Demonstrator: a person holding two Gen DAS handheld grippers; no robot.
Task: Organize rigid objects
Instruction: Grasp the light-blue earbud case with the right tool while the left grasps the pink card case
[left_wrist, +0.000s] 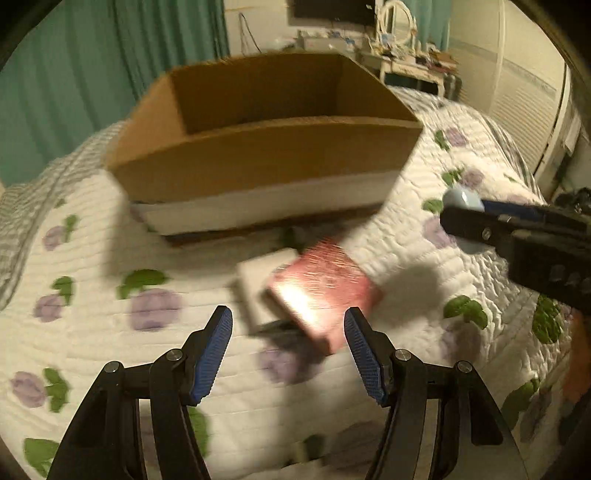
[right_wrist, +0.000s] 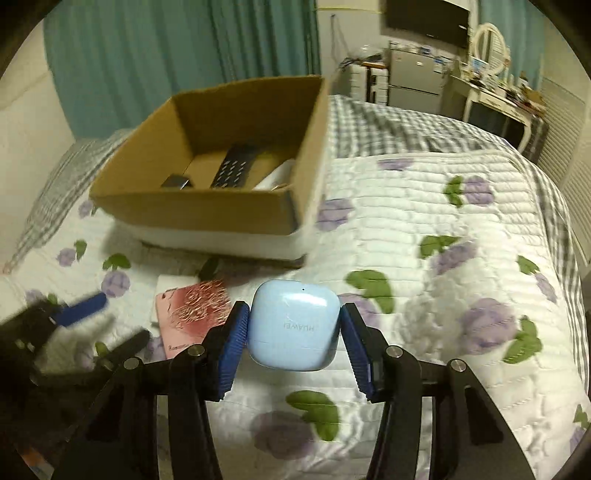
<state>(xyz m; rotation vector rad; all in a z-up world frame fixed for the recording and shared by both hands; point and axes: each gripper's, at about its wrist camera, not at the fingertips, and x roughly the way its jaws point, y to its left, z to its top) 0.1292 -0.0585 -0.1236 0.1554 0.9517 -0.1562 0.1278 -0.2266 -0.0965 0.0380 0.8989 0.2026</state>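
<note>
Pale blue earbud case (right_wrist: 293, 325), pink box (left_wrist: 321, 291), purple-flowered white quilt (right_wrist: 424, 206).

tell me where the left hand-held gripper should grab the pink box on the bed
Probably across the pink box's two long side edges, coming down from above. It lies flat, tilted on a white box, its near corner lifted off the quilt, between the open left hand-held gripper's pads.

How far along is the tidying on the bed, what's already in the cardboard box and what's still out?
Done: the cardboard box already holds a black remote, a small dark item and something white. In hand: the right tongs grip the blue earbud case. Left: the pink box and the white box under it lie on the quilt, with the open left tongs nearing them.
</note>
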